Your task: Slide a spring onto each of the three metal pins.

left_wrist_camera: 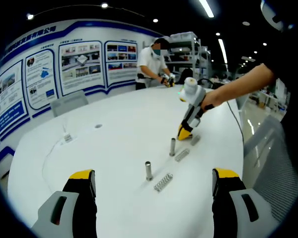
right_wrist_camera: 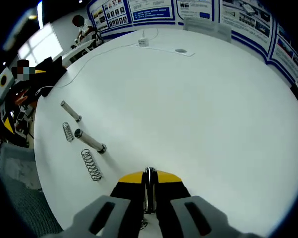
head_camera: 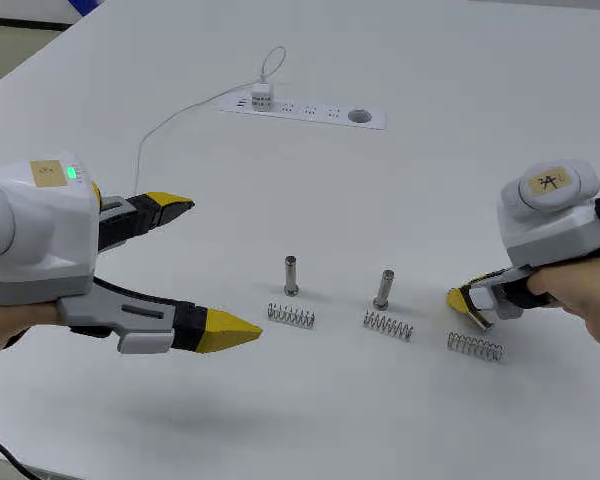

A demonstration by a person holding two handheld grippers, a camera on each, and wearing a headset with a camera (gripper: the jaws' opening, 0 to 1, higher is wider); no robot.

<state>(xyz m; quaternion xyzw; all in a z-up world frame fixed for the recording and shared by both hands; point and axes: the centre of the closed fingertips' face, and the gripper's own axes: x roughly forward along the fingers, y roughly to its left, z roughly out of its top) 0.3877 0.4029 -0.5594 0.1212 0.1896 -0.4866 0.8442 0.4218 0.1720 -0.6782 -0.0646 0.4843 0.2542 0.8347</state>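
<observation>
Near the centre of the table [head_camera: 400, 200], head view: two pins stand upright, the left pin [head_camera: 291, 275] and the middle pin [head_camera: 383, 288]. Each has a spring lying flat just at its 6 o'clock, the left spring [head_camera: 291, 316] and the middle spring [head_camera: 388, 325]. The right spring [head_camera: 475, 347] lies at 3 o'clock of these, just at 6 o'clock of the right gripper [head_camera: 467, 300]. No spring is on a pin yet.

Right gripper: jaws together, clamped on a slim metal piece [right_wrist_camera: 149, 186] (judged to be the third pin; the jaws hide most of its length).

Left gripper [head_camera: 202, 268]: jaws wide apart with nothing between them, at 9 o'clock of the left pin and well apart from it.

Handling, by judgement: the springs look light and open-coiled. They are probably soft along their length, quick to roll on the smooth top, and likely to buckle or jump free under a hard pinch. A gentle hold across the coils near one end suits them best, since it leaves the other end's bore open to go over a pin's top.

The pins look stiff, smooth and slippery. They stand on narrow feet, so a sideways push from a spring could topple them. A low hold on the shaft would steady a pin and leave its top free.
</observation>
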